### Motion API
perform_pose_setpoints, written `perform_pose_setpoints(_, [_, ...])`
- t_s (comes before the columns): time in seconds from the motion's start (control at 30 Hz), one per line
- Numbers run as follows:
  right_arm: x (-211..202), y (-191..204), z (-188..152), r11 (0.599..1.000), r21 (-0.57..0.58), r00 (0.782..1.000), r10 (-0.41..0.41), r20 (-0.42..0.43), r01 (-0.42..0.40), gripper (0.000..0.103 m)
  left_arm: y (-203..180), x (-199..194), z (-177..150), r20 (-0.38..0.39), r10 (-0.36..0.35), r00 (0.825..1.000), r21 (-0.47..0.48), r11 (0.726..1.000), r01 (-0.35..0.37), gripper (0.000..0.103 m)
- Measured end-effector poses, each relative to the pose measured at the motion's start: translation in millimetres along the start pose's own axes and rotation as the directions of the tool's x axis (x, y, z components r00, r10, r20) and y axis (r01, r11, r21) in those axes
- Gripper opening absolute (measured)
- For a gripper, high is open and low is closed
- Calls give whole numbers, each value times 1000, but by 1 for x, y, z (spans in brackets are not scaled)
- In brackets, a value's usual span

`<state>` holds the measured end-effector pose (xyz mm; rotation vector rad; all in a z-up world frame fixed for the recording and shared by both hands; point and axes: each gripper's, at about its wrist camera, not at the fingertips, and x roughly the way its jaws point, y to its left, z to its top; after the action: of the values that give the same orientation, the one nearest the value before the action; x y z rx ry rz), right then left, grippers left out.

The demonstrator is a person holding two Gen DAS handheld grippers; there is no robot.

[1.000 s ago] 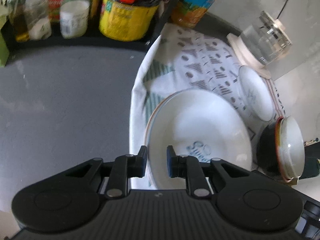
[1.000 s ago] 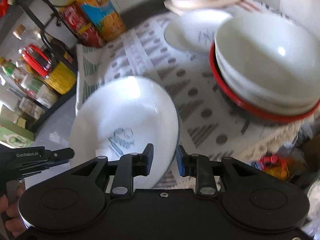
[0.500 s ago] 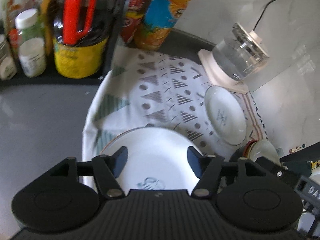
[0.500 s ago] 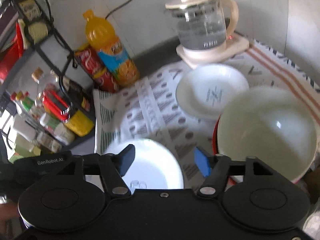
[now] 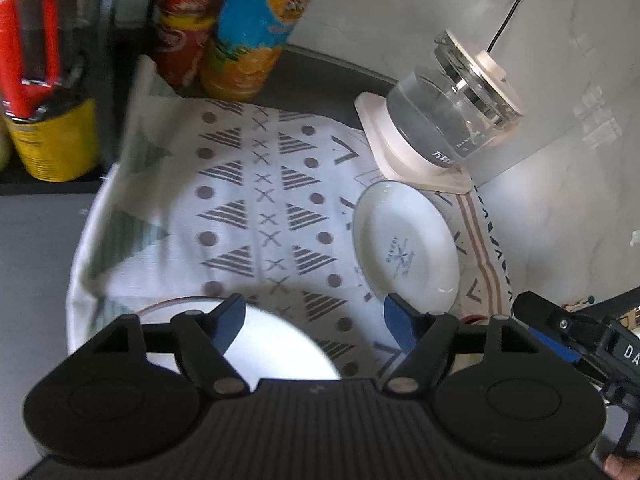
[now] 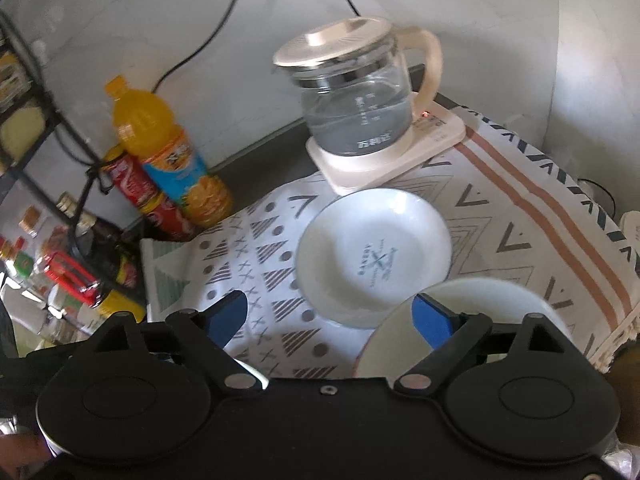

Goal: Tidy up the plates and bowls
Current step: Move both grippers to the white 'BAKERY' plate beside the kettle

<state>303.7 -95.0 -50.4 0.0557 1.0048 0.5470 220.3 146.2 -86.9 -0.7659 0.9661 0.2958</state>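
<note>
Left wrist view, read from left to right. We see a yellow tin [image 5: 52, 140] on a dark shelf, then a red cola bottle [image 5: 182, 24] and an orange drink bottle [image 5: 256, 28] at the back of the grey counter [image 5: 36, 248]. A patterned cloth [image 5: 256, 200] covers the counter's middle. On its near edge lies a large white plate [image 5: 276, 352], below the left hand-held gripper [image 5: 316, 322] — its jaws are opening, with nothing pressed between the blue pads. Further right a small white dish [image 5: 404, 248] rests on the cloth, just in front of a glass kettle [image 5: 448, 116] on its cream base.

Right wrist view, same order. We see the two bottles, the cloth, then the small dish [image 6: 376, 256] near the centre and the kettle [image 6: 356, 96] behind it. The right hand-held gripper [image 6: 334, 316] hangs above the cloth — its jaws are opening and hold nothing. A white bowl [image 6: 476, 304] with a red rim beneath it sits at the lower right, partly behind the right finger [image 6: 434, 318], overlapping the dish's near edge.
</note>
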Motion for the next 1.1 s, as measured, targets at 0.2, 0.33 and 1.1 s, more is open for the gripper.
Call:
perform_pose_setpoints(0.2, [22,-27,19,999,28,999,-30,-31,31,88,-19,27,10,-8,-7,1000,4,1000,7,73])
perform_pose_setpoints(0.33, [39,-43,30,998,46,997,-35,-69,38,80,-26,47,16,-34,-16,999,-33,999,15,71])
perform_pose_setpoints(1.1, [151,-105,62,989,109,930,-55,-364,101,30,-28,131,23,-138,-22,990,-183,983,-4,22])
